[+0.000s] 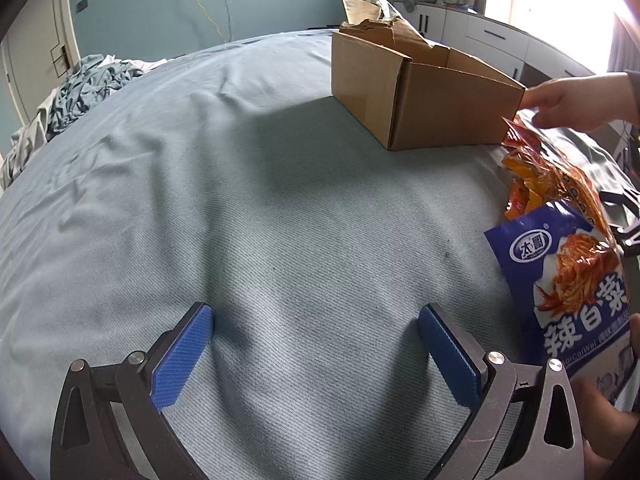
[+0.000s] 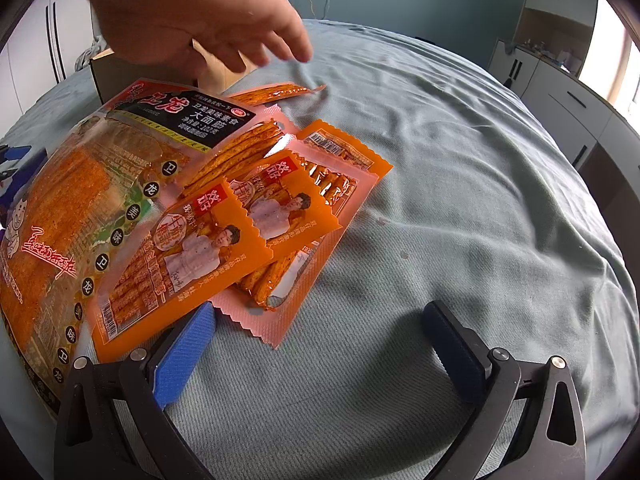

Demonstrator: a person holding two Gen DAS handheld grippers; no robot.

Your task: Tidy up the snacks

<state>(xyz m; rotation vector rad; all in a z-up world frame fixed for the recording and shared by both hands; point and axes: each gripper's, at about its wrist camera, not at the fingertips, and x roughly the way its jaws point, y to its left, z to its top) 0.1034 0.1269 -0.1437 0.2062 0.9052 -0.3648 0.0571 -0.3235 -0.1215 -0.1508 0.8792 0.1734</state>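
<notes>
Bedding in pale blue-grey, a ribbed, creased sheet (image 1: 248, 184), covers the wide bed that serves as the work surface. Behind it stand a teal wall (image 1: 152, 4) with a dangling yellow wire, white cabinets with dark handles (image 2: 560, 92) and a bright window; crumpled clothes (image 1: 88, 84) lie at the bed's far left edge.

An open cardboard box (image 1: 416, 92) sits on the sheet, with a bare hand (image 1: 568, 100) reaching near its right corner. Snack packets lie heaped just beside the box: a blue pouch (image 1: 560, 272) printed "辣白菜", a large red-orange bag (image 2: 80, 208) whose black label reads "卫龙" and "大面筋", and several small orange sachets (image 2: 180, 264) overlapping pink-edged packs of spicy sticks (image 2: 280, 280).

Left gripper (image 1: 316, 356) hovers over bare sheet, jaws spread wide and empty. Right gripper (image 2: 320, 352) is likewise spread wide, grasping nothing; its left blue pad (image 2: 184, 356) sits under the edge of the nearest orange sachet.
</notes>
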